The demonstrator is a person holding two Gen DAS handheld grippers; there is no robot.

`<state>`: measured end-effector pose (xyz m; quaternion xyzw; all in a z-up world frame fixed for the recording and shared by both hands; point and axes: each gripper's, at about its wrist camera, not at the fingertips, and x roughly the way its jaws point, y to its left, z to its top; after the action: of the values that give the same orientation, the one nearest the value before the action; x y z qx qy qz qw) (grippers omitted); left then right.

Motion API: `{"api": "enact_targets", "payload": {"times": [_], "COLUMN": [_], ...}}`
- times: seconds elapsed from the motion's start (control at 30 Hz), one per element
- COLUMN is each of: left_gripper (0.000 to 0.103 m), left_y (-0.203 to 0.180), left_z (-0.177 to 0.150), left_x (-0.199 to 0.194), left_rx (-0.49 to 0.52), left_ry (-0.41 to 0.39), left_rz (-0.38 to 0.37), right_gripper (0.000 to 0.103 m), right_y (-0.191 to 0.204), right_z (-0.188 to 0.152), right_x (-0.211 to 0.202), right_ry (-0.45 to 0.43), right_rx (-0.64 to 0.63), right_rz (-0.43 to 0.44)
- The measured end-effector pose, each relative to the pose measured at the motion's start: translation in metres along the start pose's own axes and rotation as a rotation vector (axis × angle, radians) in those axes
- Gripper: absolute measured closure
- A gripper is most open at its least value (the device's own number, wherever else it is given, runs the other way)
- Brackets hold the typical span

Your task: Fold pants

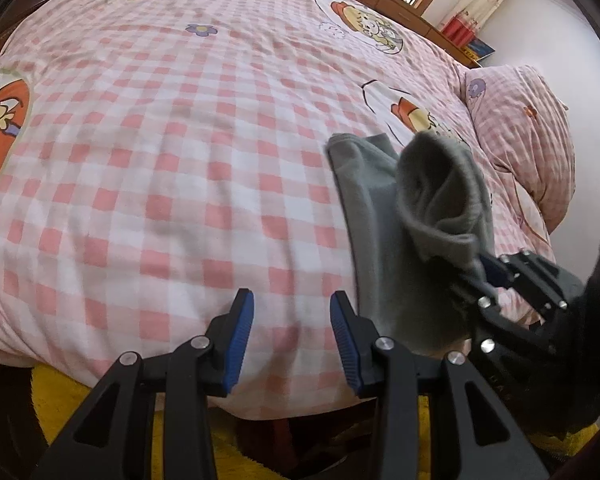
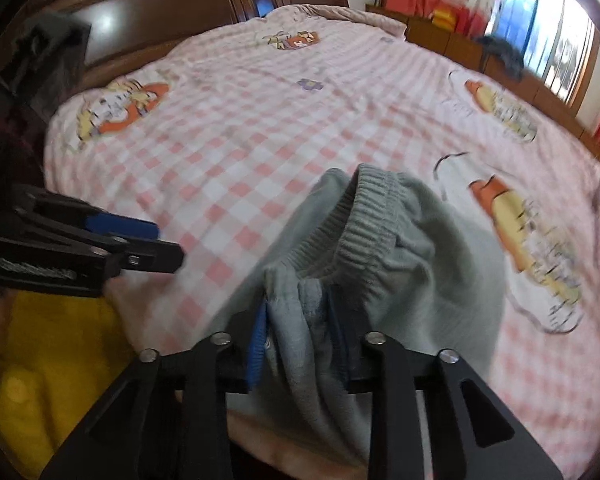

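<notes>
Grey fleece pants [image 2: 384,264], ribbed waistband uppermost, bunched at the near edge of a pink checked bed [image 1: 160,152]; right gripper [image 2: 298,340] pinching them, left gripper [image 1: 292,336] spread, empty. No legible writing.

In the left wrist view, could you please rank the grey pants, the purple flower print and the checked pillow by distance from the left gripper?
1. Grey pants, just right of the left gripper.
2. Checked pillow, far right.
3. Purple flower print, top centre.
</notes>
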<state>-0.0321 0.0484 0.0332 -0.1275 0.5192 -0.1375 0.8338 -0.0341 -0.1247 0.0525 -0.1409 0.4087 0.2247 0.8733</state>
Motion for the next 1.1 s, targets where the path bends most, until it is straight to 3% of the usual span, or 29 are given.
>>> {"api": "enact_targets", "payload": {"times": [0.2, 0.3, 0.37, 0.5, 0.67, 0.9, 0.93, 0.97, 1.1], "left_gripper": [0.058, 0.058, 0.058, 0.058, 0.057, 0.057, 0.062, 0.08, 0.08], "left_y": [-0.002, -0.007, -0.014, -0.035, -0.068, -0.098, -0.099, -0.1, -0.094], "left_z": [0.0, 0.001, 0.003, 0.008, 0.014, 0.019, 0.018, 0.017, 0.011], "left_x": [0.001, 0.001, -0.002, -0.007, 0.003, 0.034, 0.036, 0.037, 0.02], "left_rx": [0.004, 0.016, 0.028, 0.066, 0.123, 0.183, 0.191, 0.207, 0.219], "left_ry": [0.001, 0.002, -0.002, -0.017, 0.005, 0.03, 0.028, 0.016, -0.022], "left_rz": [0.005, 0.001, -0.015, -0.084, -0.167, -0.168, -0.16, -0.136, -0.164], "right_gripper": [0.068, 0.064, 0.064, 0.064, 0.064, 0.064, 0.064, 0.064, 0.064], "right_y": [-0.021, -0.041, -0.062, -0.093, -0.111, -0.109, -0.109, -0.11, -0.107], "right_z": [0.001, -0.003, -0.01, -0.023, -0.036, -0.04, -0.041, -0.041, -0.041], "right_x": [-0.043, -0.059, -0.064, -0.05, -0.035, -0.024, -0.024, -0.024, -0.024], "right_ry": [-0.096, -0.134, -0.142, -0.069, -0.035, -0.026, -0.028, -0.029, -0.043], "right_rx": [0.129, 0.204, 0.268, 0.366, 0.475, 0.476, 0.476, 0.478, 0.47], "right_rz": [0.19, 0.17, 0.104, -0.047, -0.015, -0.021, -0.018, -0.016, 0.007]}}
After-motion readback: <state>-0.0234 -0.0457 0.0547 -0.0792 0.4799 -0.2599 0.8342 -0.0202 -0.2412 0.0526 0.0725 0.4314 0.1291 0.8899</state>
